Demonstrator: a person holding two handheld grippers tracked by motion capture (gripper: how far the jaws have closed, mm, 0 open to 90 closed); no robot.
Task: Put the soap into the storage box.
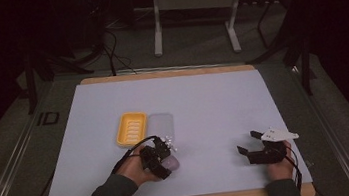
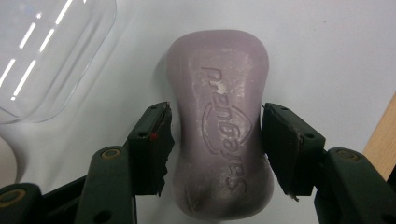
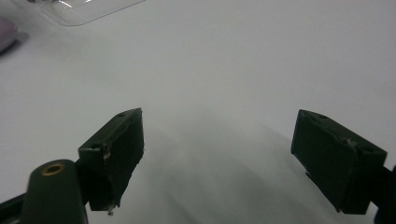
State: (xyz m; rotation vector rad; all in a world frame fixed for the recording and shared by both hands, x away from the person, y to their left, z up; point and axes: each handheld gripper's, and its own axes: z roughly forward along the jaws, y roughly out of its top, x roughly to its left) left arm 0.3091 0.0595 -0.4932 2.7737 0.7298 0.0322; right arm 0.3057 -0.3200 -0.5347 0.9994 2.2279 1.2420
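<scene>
The bar of soap (image 2: 219, 140) lies flat on the white counter (image 1: 223, 102), near its front edge, just in front of the clear lid (image 1: 161, 124) and the yellow soap dish (image 1: 131, 129); the left gripper (image 2: 215, 140) straddles the bar at its narrowed waist, both pads meeting its long sides, so the gripper reads as clamped on the soap; the right gripper (image 3: 219, 158) rests well apart to the right with its jaws spread wide over bare counter, holding nothing. Handling judgement: the bar is rigid, compact and moderately light; its surface is smooth and waxy, therefore prone to slip under a loose or off-centre grip; excess pressure may dent the soft faces. Recommended hold: across the waist, pads square to the sides, where the taper resists sliding lengthwise; keep the bar level when lifting.
</scene>
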